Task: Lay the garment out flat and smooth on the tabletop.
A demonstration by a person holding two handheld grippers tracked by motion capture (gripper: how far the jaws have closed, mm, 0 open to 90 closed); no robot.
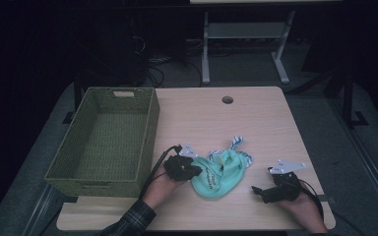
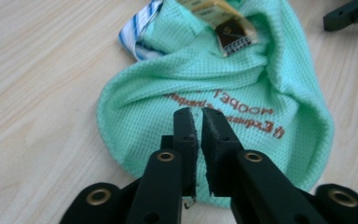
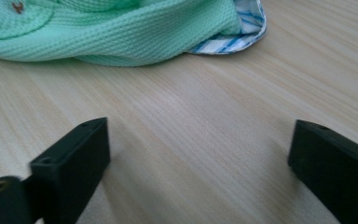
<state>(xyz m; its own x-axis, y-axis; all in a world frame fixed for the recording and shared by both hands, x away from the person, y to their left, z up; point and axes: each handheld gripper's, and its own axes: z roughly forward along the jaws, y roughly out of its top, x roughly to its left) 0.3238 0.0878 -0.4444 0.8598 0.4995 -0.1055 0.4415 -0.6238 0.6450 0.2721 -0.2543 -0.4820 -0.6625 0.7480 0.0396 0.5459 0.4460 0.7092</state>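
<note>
1. Mint-green garment (image 1: 217, 176) lies crumpled on the wooden table (image 1: 256, 118), near the front edge and roughly central; from the table's centre it sits at about 6 o'clock.
2. A blue-and-white striped part (image 1: 237, 145) sticks out from the garment at its 1 o'clock side. In the left gripper view, reddish-brown lettering (image 2: 235, 114) runs across the green knit, and a gold-and-dark tag (image 2: 223, 23) sits in a fold at the top.
3. Left gripper (image 1: 193, 170) is at the garment's 9 o'clock edge. In the left gripper view its jaws are drawn nearly together, with only a thin slit between them, above the green fabric. Whether any cloth is pinched in that slit cannot be told from this angle; possibly none.
4. Right gripper (image 1: 256, 189) rests low over bare table at the garment's 3 o'clock, apart from it. In the right gripper view its jaws stand wide apart with only wood grain between them; the garment's hem (image 3: 228, 44) lies beyond, at 12 o'clock.
5. Green woven basket (image 1: 142, 142) stands on the table's left side, at 10 o'clock from the garment, just beside the left hand (image 1: 165, 187).
</note>
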